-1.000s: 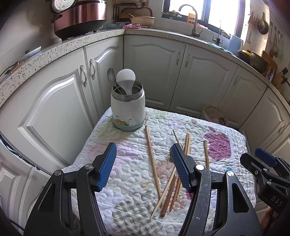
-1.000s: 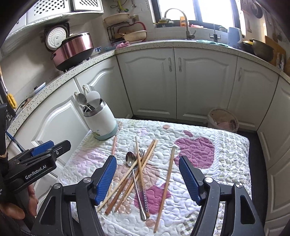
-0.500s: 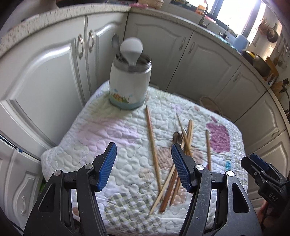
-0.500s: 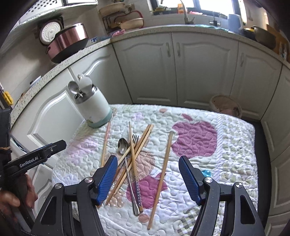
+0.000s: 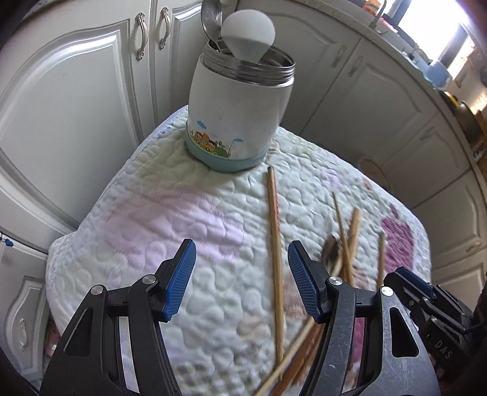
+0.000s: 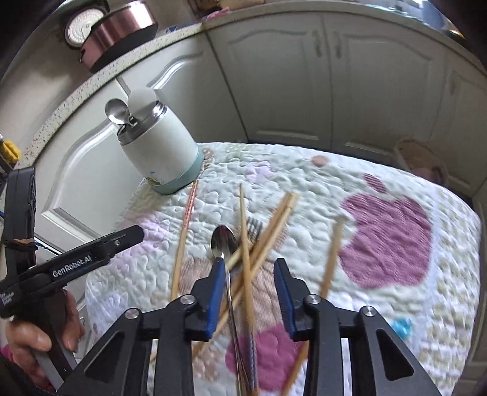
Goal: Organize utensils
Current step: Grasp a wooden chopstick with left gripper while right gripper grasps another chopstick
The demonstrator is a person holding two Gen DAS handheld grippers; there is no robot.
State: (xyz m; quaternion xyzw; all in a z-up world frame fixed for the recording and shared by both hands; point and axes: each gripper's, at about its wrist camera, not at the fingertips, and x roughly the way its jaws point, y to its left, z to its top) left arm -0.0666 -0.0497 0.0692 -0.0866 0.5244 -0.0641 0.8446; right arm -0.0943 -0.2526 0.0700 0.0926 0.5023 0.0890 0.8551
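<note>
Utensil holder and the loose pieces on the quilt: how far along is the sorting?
Done: a metal spoon and a white spoon stand in the holder.
In hand: nothing gripped. The right gripper, jaws just closing, straddles the pile's spoon and chopsticks. The left gripper is open over a chopstick.
Left: the spoon, fork and all chopsticks on the quilt.

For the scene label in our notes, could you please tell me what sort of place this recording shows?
Most likely a home kitchen: white cabinet doors under a speckled stone countertop, a rice cooker on it, and chopsticks on a quilted cloth beside a utensil jar.
</note>
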